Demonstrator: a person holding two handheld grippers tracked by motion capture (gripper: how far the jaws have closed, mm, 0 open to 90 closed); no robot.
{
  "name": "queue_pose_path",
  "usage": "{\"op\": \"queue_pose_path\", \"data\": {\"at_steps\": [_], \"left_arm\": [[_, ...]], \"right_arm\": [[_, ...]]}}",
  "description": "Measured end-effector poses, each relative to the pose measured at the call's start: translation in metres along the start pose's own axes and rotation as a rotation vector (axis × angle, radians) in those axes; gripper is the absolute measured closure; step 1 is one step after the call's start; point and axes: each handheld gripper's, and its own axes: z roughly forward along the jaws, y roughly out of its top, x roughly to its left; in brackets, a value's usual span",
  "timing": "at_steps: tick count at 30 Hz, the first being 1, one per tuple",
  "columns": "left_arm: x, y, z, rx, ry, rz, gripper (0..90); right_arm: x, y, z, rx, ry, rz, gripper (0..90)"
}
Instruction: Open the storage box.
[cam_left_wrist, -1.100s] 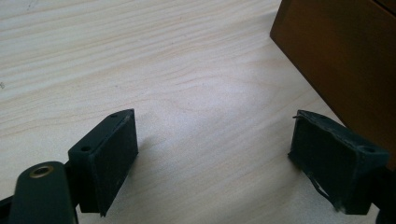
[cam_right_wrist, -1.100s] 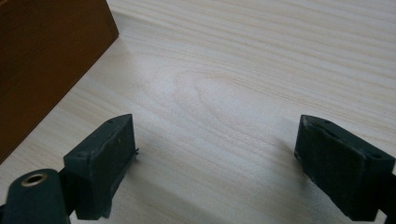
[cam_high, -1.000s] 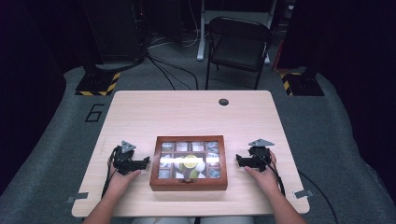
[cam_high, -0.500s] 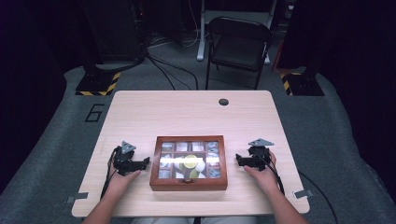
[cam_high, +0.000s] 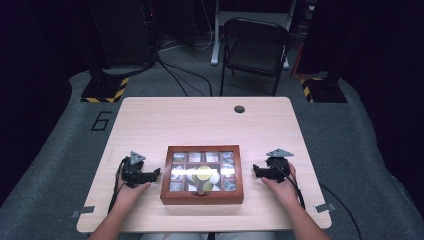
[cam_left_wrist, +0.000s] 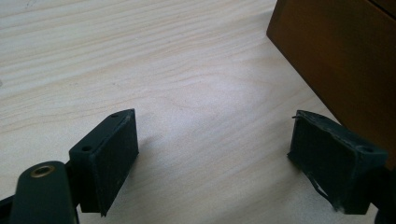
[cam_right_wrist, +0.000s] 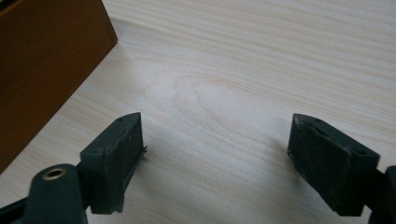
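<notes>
Nothing shifted on the table (cam_high: 210, 120) since a second ago, both hands parked where they were; only the right gripper's (cam_high: 260, 172) jaws just closing a touch, with nothing between them. Still wide apart in the right gripper view, pads (cam_right_wrist: 116, 158) over bare wood, box (cam_right_wrist: 42, 70) wall off to the upper left. Left gripper (cam_high: 152, 175) likewise spread wide, holding nothing, pads (cam_left_wrist: 112, 154) low over the tabletop, box wall (cam_left_wrist: 341, 60) close by one jaw at upper right. Box (cam_high: 202, 192) near the front edge, midway between the two grippers, lid shut, glass panes showing compartments and a yellowish glare patch. Left gripper just beside its left wall, right gripper a little clear of its right wall. Dark round hole (cam_high: 239, 109) toward the far edge. Folding chair (cam_high: 255, 47) beyond the table.
</notes>
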Motion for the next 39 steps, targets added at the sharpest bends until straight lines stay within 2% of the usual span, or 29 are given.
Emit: {"op": "queue_pose_path", "data": {"at_steps": [2, 4, 7, 9, 11, 15, 16, 18, 19, 20, 22, 26, 32, 34, 39], "left_arm": [[0.001, 0.0, -0.001, 0.009, -0.006, 0.0, 15.6], [0.002, 0.001, -0.001, -0.006, -0.025, -0.031, 15.9], [0.004, 0.003, -0.002, -0.008, -0.054, -0.059, 21.6], [0.003, 0.004, -0.003, -0.001, -0.054, -0.064, 24.1], [0.003, 0.005, -0.004, 0.01, -0.057, -0.051, 25.9], [0.0, 0.006, -0.006, 0.026, -0.076, -0.03, 28.6], [-0.001, 0.007, -0.007, 0.032, -0.081, -0.021, 29.4], [-0.004, 0.009, -0.01, 0.025, -0.079, 0.007, 30.2], [-0.005, 0.01, -0.011, 0.019, -0.076, 0.01, 30.6], [-0.006, 0.011, -0.013, 0.022, -0.082, 0.022, 30.8], [-0.009, 0.012, -0.015, 0.013, -0.092, 0.03, 31.0], [-0.011, 0.013, -0.016, 0.018, -0.104, 0.026, 32.2], [-0.012, 0.014, -0.023, 0.009, -0.116, -0.004, 32.3], [-0.013, 0.014, -0.028, 0.002, -0.125, 0.003, 32.2], [-0.016, 0.015, -0.04, -0.017, -0.131, 0.017, 32.1]], "right_arm": [[0.0, 0.0, -0.001, 0.002, -0.003, -0.005, 21.4], [0.0, 0.001, -0.002, 0.007, -0.001, 0.008, 24.3], [0.001, 0.001, -0.005, 0.02, -0.002, 0.015, 29.1], [0.002, 0.002, -0.008, 0.025, -0.003, 0.017, 31.3], [0.003, 0.004, -0.012, 0.012, 0.012, 0.026, 32.8], [0.005, 0.006, -0.02, 0.002, 0.031, 0.001, 33.9], [0.006, 0.007, -0.02, 0.002, 0.038, 0.006, 34.1], [0.009, 0.006, -0.022, 0.006, 0.045, -0.001, 34.5], [0.008, 0.006, -0.023, 0.009, 0.043, -0.027, 34.6], [0.01, 0.006, -0.023, 0.007, 0.04, -0.018, 34.6], [0.009, 0.006, -0.025, 0.002, 0.04, -0.037, 34.5], [0.01, 0.006, -0.03, -0.008, 0.036, -0.023, 34.2], [0.012, 0.007, -0.037, -0.025, 0.049, -0.026, 34.1], [0.013, 0.006, -0.04, -0.031, 0.059, -0.034, 34.3], [0.017, 0.006, -0.052, -0.041, 0.089, -0.017, 35.3]]}}
